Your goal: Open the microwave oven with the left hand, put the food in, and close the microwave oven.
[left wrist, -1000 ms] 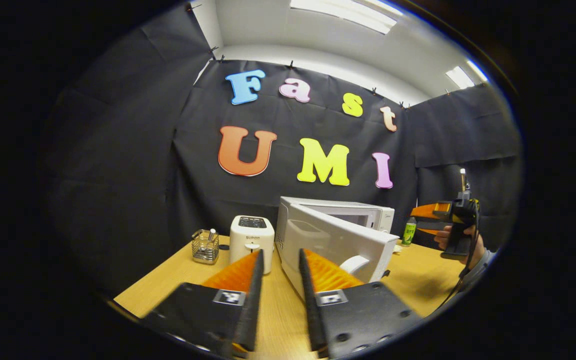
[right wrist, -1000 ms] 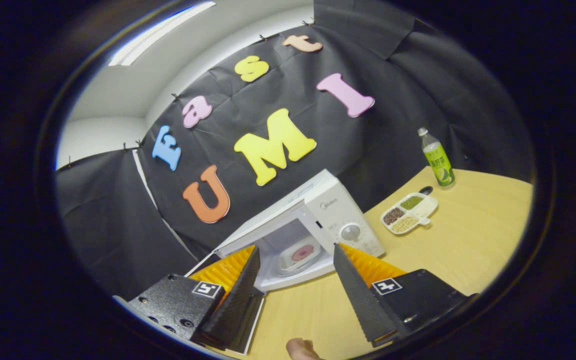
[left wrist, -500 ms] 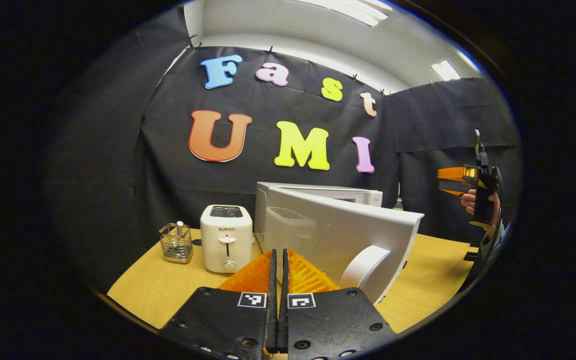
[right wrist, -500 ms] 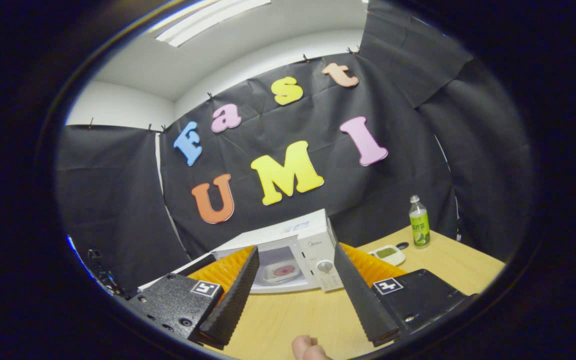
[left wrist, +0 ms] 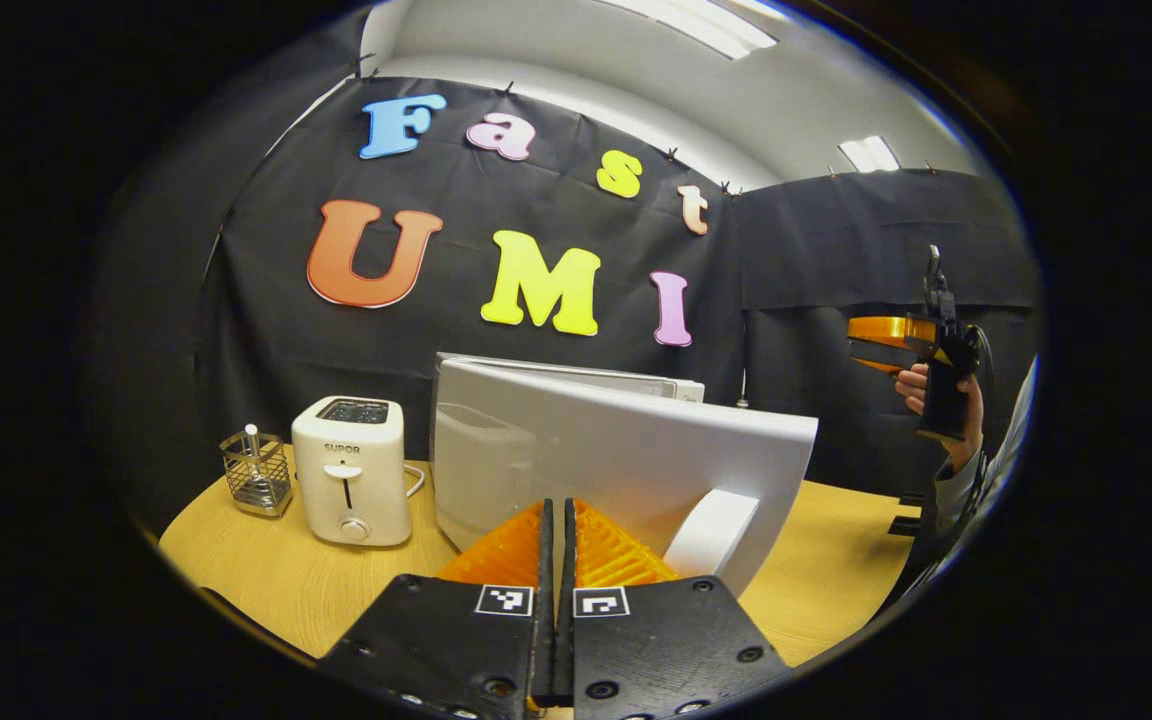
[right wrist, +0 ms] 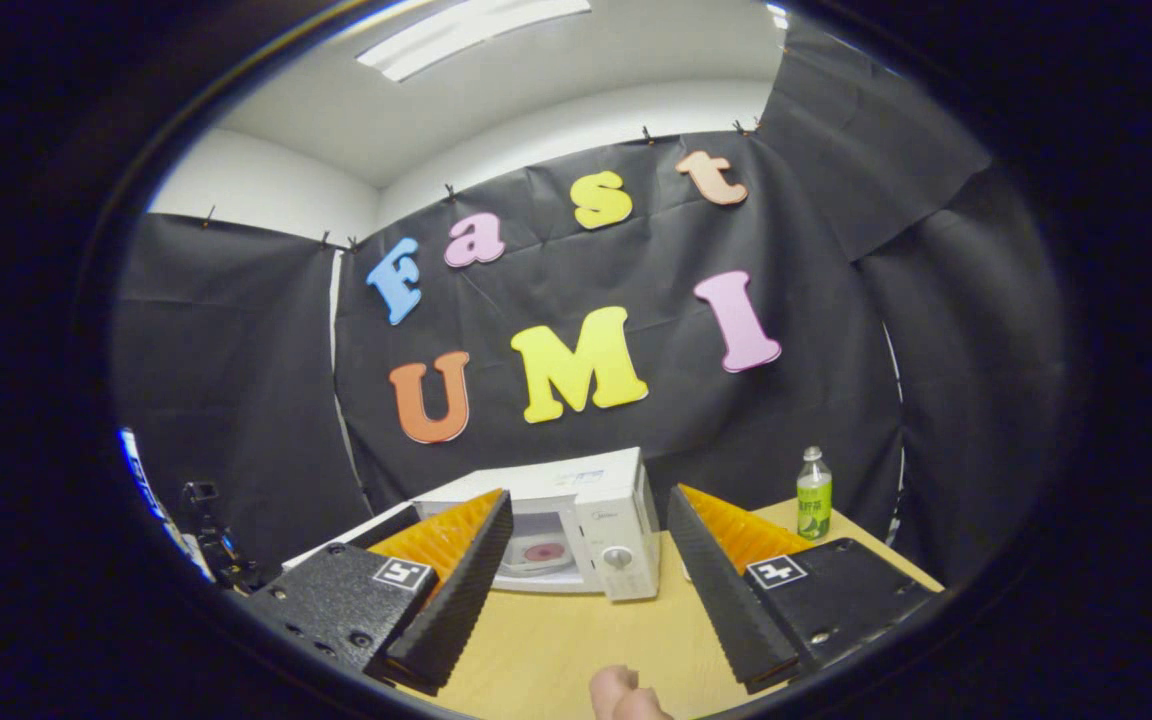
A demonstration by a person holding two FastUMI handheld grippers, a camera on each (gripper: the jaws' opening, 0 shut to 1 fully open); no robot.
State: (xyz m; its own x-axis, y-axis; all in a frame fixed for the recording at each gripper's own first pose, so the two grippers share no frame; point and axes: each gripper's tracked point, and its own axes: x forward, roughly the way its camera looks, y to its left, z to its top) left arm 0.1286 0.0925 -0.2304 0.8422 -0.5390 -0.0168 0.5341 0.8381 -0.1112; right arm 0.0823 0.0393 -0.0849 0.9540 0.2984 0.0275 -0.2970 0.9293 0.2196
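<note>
Microwave oven, white boxy metal, sat on the wooden worktop, pink food inside — closing step. Left tongs pressed together, empty, behind the white door; right tongs wide, empty. Next: push it shut.

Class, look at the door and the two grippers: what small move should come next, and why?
Probably push the door shut with the left gripper. The food already sits inside the microwave, the door is partly open, the shut left gripper is at its outer face, and the open right gripper is held back.
</note>
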